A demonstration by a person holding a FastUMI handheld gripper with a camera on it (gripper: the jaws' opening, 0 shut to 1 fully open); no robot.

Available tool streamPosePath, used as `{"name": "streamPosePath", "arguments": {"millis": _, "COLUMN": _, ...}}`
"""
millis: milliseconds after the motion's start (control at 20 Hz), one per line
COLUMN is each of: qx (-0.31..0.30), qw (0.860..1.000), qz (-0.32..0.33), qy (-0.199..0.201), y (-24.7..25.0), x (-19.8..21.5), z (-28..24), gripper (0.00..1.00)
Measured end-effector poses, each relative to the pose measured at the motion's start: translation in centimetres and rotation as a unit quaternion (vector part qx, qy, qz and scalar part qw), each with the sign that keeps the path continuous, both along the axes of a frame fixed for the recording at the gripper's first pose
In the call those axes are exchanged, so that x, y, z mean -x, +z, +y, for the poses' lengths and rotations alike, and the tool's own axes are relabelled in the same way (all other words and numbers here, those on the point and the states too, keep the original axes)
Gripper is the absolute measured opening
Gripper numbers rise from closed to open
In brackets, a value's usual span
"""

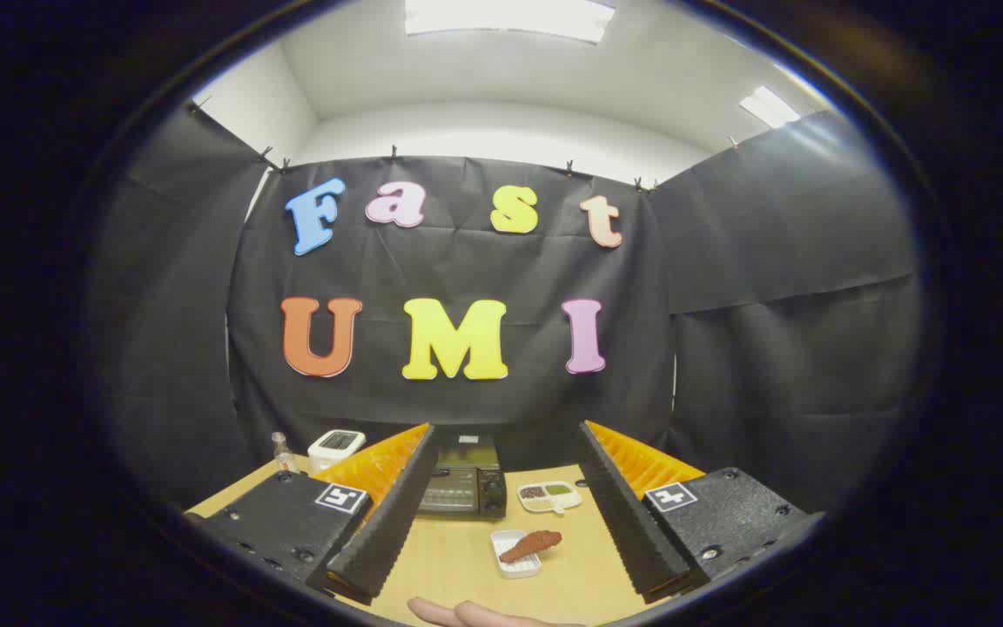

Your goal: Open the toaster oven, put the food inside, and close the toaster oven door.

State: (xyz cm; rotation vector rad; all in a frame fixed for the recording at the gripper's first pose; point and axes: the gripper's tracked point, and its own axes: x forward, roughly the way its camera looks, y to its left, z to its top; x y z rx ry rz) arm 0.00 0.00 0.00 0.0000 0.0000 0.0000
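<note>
- Fingers of the gripper (501, 522) stand wide apart, clamped on nothing, raised above the wooden table (458, 566) and pointing toward the back of the booth; the black ribbed pads face each other across a broad gap, with orange backing behind each.
- Far to the left, near the cloth wall, a small glass shaker (279, 450) stands upright at the table's back edge.
- Just beside it sits a white kitchen scale (335, 448), partly hidden behind the left finger (384, 522).
- Between the two fingers and well beyond them, the toaster oven (463, 479) stands against the back wall, dark, with its door shut; the left finger covers its left corner.
- Nearer, and in the gap between the fingers, a small white rectangular tray (514, 562) lies on the table with the food (532, 545), a reddish-brown piece, resting across it and overhanging its right side.
- Right of the oven and behind that tray, a white divided dish (551, 496) holds brown and green fillings in separate compartments; what they are is too small to tell.
- The right finger (632, 514) rises just beside this dish, apart from it.
- At the table's near edge, below the gap, a person's bare hand (467, 614) peeks in, fingers lying flat, touching none of the items.
</note>
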Motion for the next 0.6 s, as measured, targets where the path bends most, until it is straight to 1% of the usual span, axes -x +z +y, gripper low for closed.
{"name": "streamPosePath", "arguments": {"millis": 400, "qx": 0.004, "qw": 1.000, "qz": 0.006, "qy": -0.002, "y": -1.1, "x": -0.6, "z": -0.1, "gripper": 1.00}}
{"name": "streamPosePath", "arguments": {"millis": 500, "qx": 0.004, "qw": 1.000, "qz": 0.006, "qy": -0.006, "y": -1.3, "x": -1.1, "z": -0.3, "gripper": 1.00}}
{"name": "streamPosePath", "arguments": {"millis": 600, "qx": 0.006, "qw": 1.000, "qz": 0.007, "qy": -0.001, "y": -1.9, "x": -2.0, "z": 0.2, "gripper": 1.00}}
